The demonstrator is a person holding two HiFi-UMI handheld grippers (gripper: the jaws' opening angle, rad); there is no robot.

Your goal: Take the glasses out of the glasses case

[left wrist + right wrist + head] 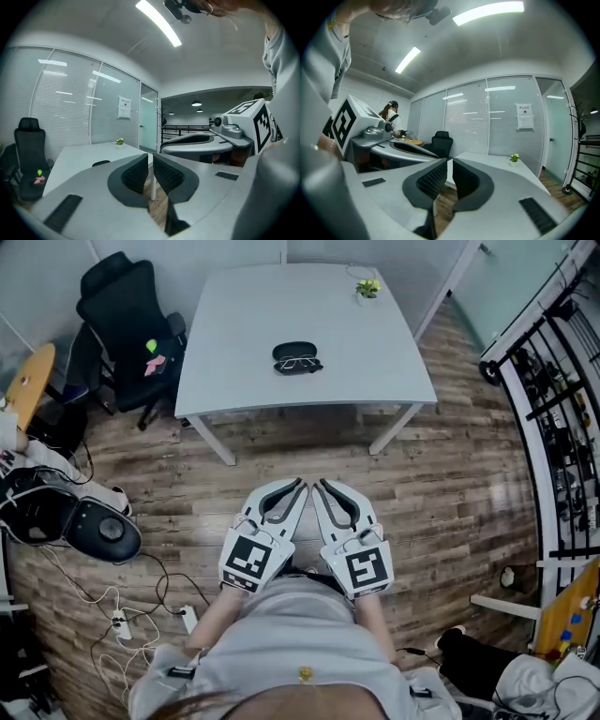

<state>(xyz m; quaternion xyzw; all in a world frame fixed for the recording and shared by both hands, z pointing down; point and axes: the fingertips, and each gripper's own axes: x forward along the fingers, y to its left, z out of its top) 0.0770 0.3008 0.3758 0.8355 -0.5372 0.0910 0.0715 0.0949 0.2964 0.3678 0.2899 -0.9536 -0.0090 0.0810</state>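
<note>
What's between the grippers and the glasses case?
Head view shows only bare wood floor, then bare tabletop, up to the glasses case.

No legible text; wall notice [525,116] unreadable.

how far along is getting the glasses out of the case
Done: seemingly nothing. The glasses lie at the dark glasses case on the white table; whether inside it is too small to tell. In hand: nothing. The left gripper and right gripper are empty, jaws together, near the body. Left: reach, grasp, lift out.
</note>
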